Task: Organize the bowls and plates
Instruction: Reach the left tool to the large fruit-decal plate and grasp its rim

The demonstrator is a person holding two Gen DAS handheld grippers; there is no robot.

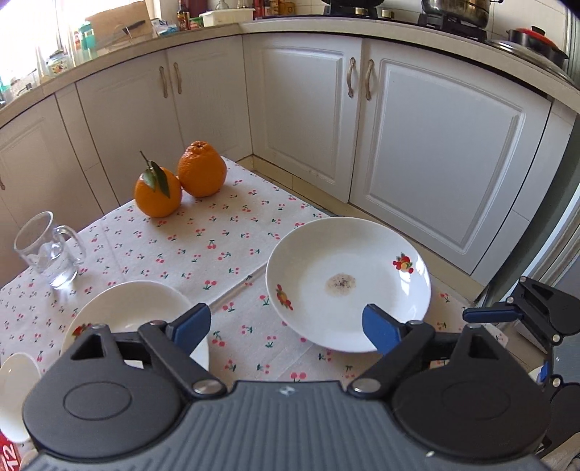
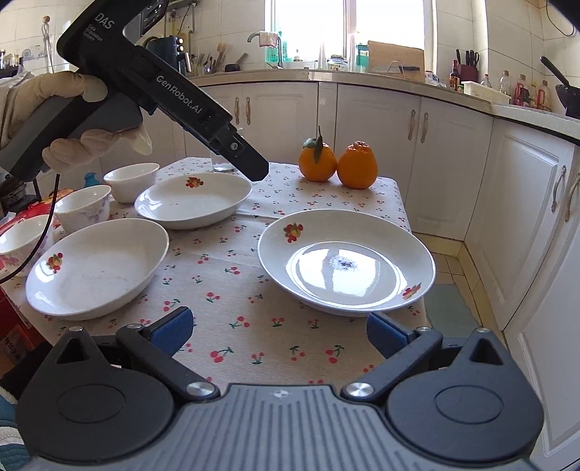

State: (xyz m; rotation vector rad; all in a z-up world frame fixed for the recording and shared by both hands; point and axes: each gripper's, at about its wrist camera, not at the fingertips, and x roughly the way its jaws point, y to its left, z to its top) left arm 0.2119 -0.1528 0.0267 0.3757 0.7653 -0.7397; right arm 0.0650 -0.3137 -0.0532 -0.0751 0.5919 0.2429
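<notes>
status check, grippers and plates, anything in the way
Left gripper open, empty, above table. Right gripper open, empty, facing soiled plate. Three plates unstacked. Oranges at far edge, clear of path.

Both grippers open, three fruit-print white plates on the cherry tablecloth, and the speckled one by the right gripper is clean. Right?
Not quite. The white fruit-print plate nearest the right gripper is not clean: a dark speckled residue patch sits at its centre, shown in both wrist views. The rest holds: three plates on the cherry-print tablecloth, and the left gripper is open too.

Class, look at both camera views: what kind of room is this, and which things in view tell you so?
Most likely a home kitchen: white base cabinets under an L-shaped countertop, pots on a stove, a tap by the window, and plates on a table.
</notes>
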